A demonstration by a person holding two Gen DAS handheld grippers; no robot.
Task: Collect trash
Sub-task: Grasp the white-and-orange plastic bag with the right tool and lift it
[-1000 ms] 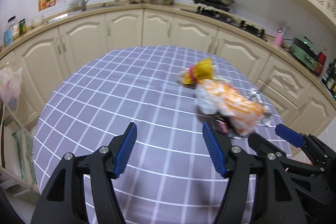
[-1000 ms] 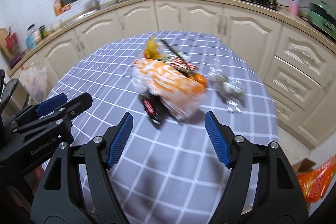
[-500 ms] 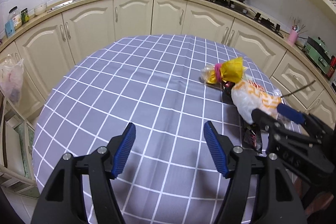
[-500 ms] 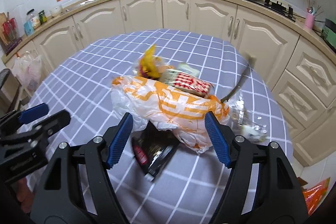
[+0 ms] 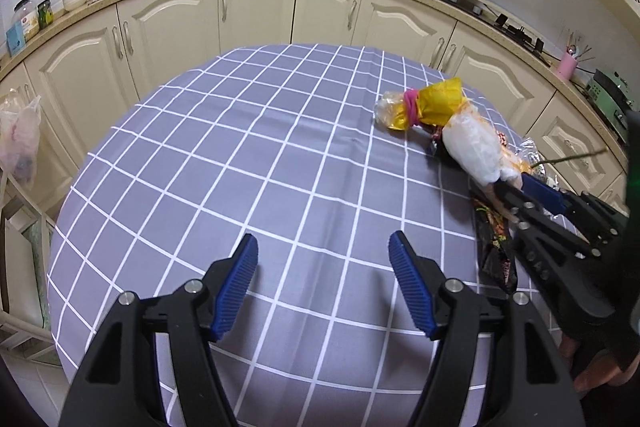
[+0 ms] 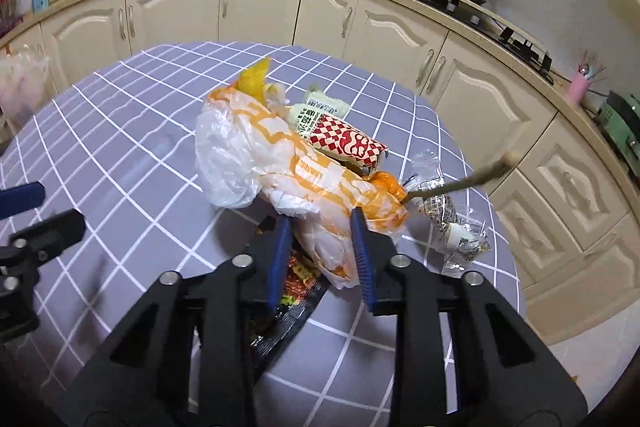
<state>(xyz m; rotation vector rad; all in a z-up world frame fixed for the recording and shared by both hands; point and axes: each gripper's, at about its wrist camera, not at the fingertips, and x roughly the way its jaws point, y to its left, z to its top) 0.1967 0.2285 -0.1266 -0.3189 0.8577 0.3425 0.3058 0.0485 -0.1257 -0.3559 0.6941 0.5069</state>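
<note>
A kitchen with cream cupboards [image 5: 256, 11] curves round a table [image 5: 248, 163] under a grey cloth ruled in white squares. The rubbish lies in a heap at the table's right side as the left wrist view has it. Biggest in the heap is a white-and-orange plastic bag [image 6: 280, 163], crumpled and lying lengthwise. The right gripper [image 6: 320, 247] has come in on its near end and its blue pads are closing, pressed on a pinched fold of the bag — the plastic bunches up between them. Under the bag and the gripper lies a dark snack wrapper [image 6: 292, 291], flat on the cloth. Behind the bag sit a red-and-white checked packet [image 6: 348, 143] and a yellow wrapper [image 5: 436, 103] with a pink band, both touching or just beside it. A clear crumpled wrapper [image 6: 448, 215] lies just to the right, and a thin stick [image 6: 472, 179] pokes up out of the heap at a slant. The left gripper [image 5: 322, 287] hangs over bare cloth well to the left of the heap, its jaws standing wide apart with nothing between them.
</note>
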